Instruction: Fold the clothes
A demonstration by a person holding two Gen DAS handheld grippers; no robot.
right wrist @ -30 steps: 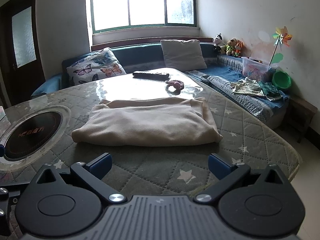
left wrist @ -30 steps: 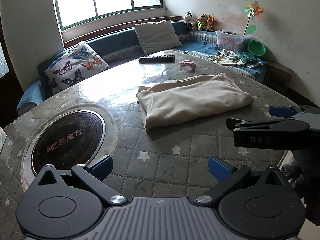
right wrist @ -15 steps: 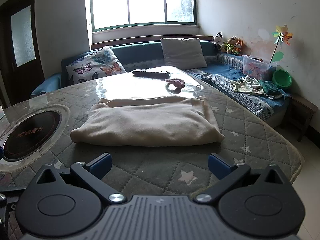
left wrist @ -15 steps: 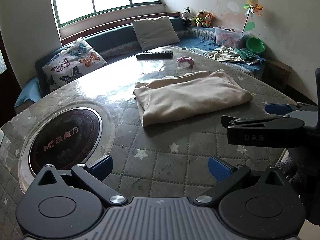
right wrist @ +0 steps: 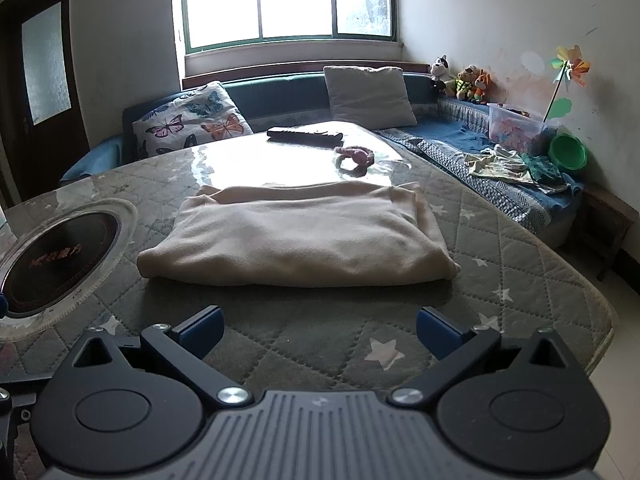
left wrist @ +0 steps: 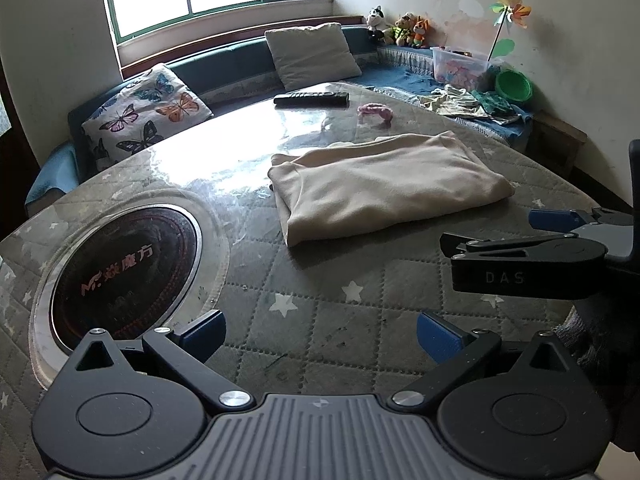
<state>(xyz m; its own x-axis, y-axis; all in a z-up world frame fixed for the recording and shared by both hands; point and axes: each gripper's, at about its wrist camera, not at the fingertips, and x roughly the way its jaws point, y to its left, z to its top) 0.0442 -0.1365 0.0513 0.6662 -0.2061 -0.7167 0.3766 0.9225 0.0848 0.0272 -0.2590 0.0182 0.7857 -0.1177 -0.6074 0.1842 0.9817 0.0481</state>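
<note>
both tongs (right wrist: 320, 326) wide; folded cloth (right wrist: 296, 236) lies crosswise.

The right gripper (right wrist: 319, 326) hangs above the near edge of the quilted table (right wrist: 520, 264), jaws spread wide and empty. Mid-table lies a folded cream garment (right wrist: 296, 236) — beyond it, toward the far edge, a pink toy (right wrist: 356, 155) and a black remote (right wrist: 305, 134).
</note>
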